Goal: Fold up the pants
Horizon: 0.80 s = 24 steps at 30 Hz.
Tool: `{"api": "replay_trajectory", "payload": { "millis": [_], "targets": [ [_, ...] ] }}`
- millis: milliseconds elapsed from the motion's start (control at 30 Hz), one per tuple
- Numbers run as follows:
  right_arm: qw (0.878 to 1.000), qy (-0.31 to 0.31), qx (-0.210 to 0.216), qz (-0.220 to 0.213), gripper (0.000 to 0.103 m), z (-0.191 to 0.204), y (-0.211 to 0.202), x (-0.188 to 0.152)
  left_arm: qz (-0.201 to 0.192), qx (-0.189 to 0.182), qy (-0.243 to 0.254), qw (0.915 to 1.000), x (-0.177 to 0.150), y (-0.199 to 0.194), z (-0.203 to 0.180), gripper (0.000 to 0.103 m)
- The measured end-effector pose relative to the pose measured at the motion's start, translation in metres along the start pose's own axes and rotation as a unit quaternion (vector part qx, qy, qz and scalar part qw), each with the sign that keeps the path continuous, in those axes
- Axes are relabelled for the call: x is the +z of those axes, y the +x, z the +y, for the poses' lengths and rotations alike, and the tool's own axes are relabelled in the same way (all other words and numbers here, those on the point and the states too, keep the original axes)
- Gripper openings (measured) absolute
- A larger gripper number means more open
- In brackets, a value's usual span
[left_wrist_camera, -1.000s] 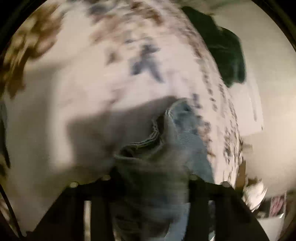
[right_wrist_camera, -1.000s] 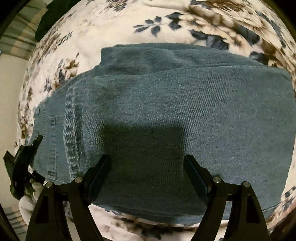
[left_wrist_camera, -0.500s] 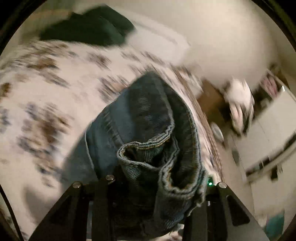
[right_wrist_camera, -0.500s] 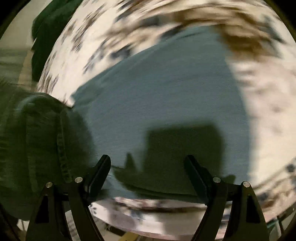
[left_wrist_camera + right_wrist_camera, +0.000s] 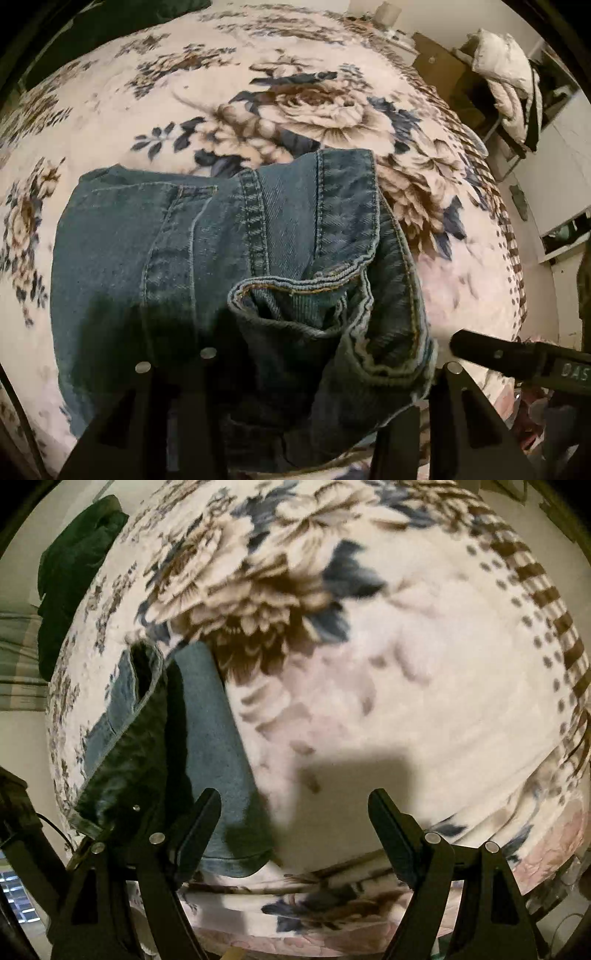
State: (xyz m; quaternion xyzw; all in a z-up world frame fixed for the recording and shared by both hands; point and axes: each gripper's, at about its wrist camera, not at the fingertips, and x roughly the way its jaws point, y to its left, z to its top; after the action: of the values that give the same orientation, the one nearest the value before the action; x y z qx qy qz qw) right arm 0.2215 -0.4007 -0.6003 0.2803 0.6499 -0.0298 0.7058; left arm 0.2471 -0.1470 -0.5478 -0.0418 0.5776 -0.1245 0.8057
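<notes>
We see the pants (image 5: 207, 258), blue denim with tan stitching, lying folded on the bed (image 5: 258, 74), whose cover is a cream blanket with large brown and blue roses. In the left wrist view the folded body shows a pocket seam and a thick side seam, and the hemmed leg ends are bunched on top, one cuff gaping open toward the camera. That bunch rises between the fingers of the left hand-held gripper (image 5: 317, 373); its jaws have just been opening with the denim between them, and though the cloth fills the gap, shadow hides the pads, so we cannot tell whether they press on it. A dark green garment (image 5: 74, 572) lies at the far edge of the bed, and a white bundle (image 5: 506, 70) sits on furniture beyond the bed's corner. From the right wrist view the pants (image 5: 207, 738) lie at the left, a lifted fold partly hiding the left gripper's frame. The right hand-held gripper (image 5: 295, 819) hangs over bare blanket beside the pants, jaws spread wide with nothing between them, pointing steeply down, its shadow on the cover below. One of its fingers (image 5: 517, 354) enters the left view from the right, near the cuffs, seemingly clear of them.
</notes>
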Motion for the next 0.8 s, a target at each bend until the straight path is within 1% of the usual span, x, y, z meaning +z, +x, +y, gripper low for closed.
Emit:
{"api": "replay_trajectory", "payload": {
  "millis": [33, 67, 100, 133, 167, 233, 267, 300, 367, 400, 467, 500, 533, 567, 633, 667, 733, 767, 800],
  "targets": [
    [1.0, 0.0, 0.003, -0.001, 0.084, -0.006, -0.005, 0.006, 0.01, 0.005, -0.005, 0.9999, 0.001, -0.001, -0.002, 0.043],
    [1.0, 0.0, 0.007, -0.004, 0.084, -0.007, -0.01, 0.006, 0.017, 0.006, -0.01, 0.9998, 0.004, 0.001, -0.002, 0.053],
    [1.0, 0.0, 0.012, -0.009, 0.084, -0.006, -0.016, 0.008, 0.021, 0.001, -0.02, 0.9996, 0.006, -0.008, 0.0, 0.062],
    [1.0, 0.0, 0.019, -0.011, 0.084, -0.004, -0.02, 0.011, 0.016, -0.008, -0.029, 0.9994, 0.008, -0.014, 0.0, 0.086],
    [1.0, -0.002, 0.026, -0.012, 0.084, -0.002, -0.025, 0.012, 0.007, -0.025, -0.041, 0.9988, 0.009, -0.028, 0.002, 0.103],
    [0.999, -0.006, 0.046, -0.016, 0.084, 0.003, -0.033, 0.011, -0.005, -0.046, -0.064, 0.9969, 0.012, -0.056, 0.01, 0.103],
    [0.998, -0.01, 0.058, -0.015, 0.084, 0.007, -0.034, 0.013, -0.009, -0.047, -0.07, 0.9964, 0.013, -0.067, 0.013, 0.103],
    [0.998, -0.013, 0.068, -0.014, 0.087, 0.012, -0.033, 0.015, -0.017, -0.044, -0.076, 0.996, 0.014, -0.081, 0.02, 0.103],
    [0.996, -0.021, 0.089, -0.008, 0.089, 0.025, -0.026, 0.021, -0.031, -0.024, -0.091, 0.9951, 0.013, -0.104, 0.04, 0.103],
    [0.995, -0.024, 0.096, -0.004, 0.089, 0.032, -0.02, 0.025, -0.038, -0.003, -0.097, 0.9946, 0.011, -0.112, 0.053, 0.103],
    [0.993, -0.028, 0.115, 0.008, 0.089, 0.044, -0.003, 0.028, -0.052, 0.053, -0.097, 0.9925, 0.006, -0.121, 0.078, 0.103],
    [0.992, -0.031, 0.123, 0.012, 0.089, 0.049, 0.005, 0.03, -0.054, 0.093, -0.09, 0.9902, 0.003, -0.12, 0.092, 0.103],
    [0.991, -0.034, 0.128, 0.018, 0.089, 0.055, 0.015, 0.032, -0.043, 0.136, -0.084, 0.9862, 0.0, -0.114, 0.105, 0.103],
    [0.991, -0.041, 0.125, 0.031, 0.089, 0.064, 0.032, 0.035, -0.029, 0.169, -0.082, 0.9819, -0.002, -0.105, 0.122, 0.103],
    [0.991, -0.054, 0.106, 0.06, 0.09, 0.075, 0.059, 0.036, -0.013, 0.197, -0.092, 0.9761, -0.007, -0.091, 0.145, 0.103],
    [0.992, -0.069, 0.083, 0.067, 0.09, 0.085, 0.073, 0.035, 0.004, 0.211, -0.097, 0.9727, -0.008, -0.082, 0.158, 0.103],
    [0.993, -0.097, 0.057, 0.045, 0.088, 0.098, 0.077, 0.029, 0.019, 0.227, -0.1, 0.9685, -0.01, -0.07, 0.171, 0.103],
    [0.992, -0.116, 0.05, 0.028, 0.07, 0.106, 0.074, 0.025, 0.021, 0.229, -0.102, 0.9678, -0.011, -0.067, 0.174, 0.103],
    [0.99, -0.141, 0.015, 0.012, 0.037, 0.115, 0.072, 0.018, 0.023, 0.23, -0.104, 0.9673, -0.012, -0.064, 0.177, 0.103]
  ]
}}
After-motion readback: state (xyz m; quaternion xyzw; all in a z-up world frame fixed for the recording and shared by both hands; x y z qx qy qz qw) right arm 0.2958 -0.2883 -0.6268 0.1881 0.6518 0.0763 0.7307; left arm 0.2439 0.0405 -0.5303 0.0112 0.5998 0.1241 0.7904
